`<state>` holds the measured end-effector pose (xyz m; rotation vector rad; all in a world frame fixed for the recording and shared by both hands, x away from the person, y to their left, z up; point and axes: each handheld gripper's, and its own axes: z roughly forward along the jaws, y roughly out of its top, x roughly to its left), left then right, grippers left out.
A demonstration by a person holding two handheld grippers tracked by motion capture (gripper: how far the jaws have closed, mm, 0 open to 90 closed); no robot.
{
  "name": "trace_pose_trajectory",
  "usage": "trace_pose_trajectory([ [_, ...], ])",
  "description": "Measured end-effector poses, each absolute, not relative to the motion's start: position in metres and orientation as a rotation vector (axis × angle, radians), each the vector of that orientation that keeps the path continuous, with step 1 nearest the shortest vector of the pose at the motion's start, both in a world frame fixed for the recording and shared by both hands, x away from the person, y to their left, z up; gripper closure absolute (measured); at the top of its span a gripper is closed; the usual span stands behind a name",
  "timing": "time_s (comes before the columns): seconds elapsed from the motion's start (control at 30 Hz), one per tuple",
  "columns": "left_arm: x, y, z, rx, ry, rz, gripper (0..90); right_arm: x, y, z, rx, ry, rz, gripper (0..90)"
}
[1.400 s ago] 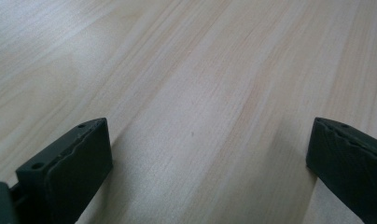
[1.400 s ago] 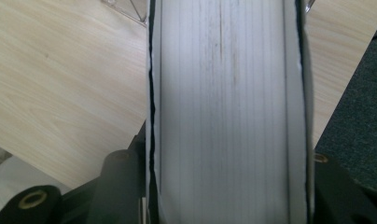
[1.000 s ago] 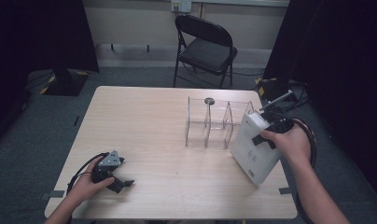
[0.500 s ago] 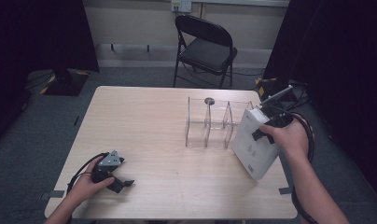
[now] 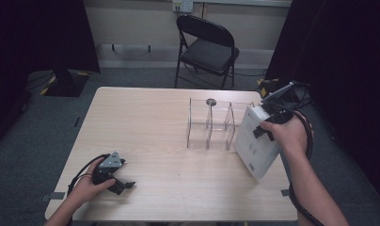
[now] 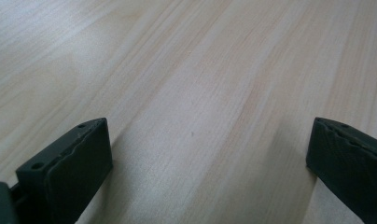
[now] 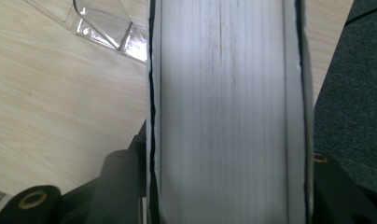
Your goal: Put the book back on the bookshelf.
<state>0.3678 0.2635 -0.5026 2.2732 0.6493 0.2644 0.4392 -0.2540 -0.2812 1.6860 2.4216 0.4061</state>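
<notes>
Between the right tool's [image 7: 224, 196] jaws: white book [image 7: 224, 93].

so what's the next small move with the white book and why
Probably lift the white book a bit and swing it left over the clear divider rack. The right tool is clamped on it, tilted, its lower corner near the table edge, beside the rack's rightmost slot.

The white book [image 5: 255, 141] is thick, with a pale cover bearing faint small marks. It is tilted, its upper end leaning away toward the clear rack [image 5: 211, 123] and its lower corner near the table's right edge. The right gripper view looks at its page edge [image 7: 228, 107], a broad band of white pages between two thin covers.
</notes>
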Motion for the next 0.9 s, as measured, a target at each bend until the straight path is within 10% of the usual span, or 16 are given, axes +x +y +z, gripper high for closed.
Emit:
trace_pose_trajectory([
  [0.9,0.368,0.263,-0.503,2.273,0.649,0.264,0.0,0.46,-0.241,-0.271,1.707,2.372,0.388,52.5],
])
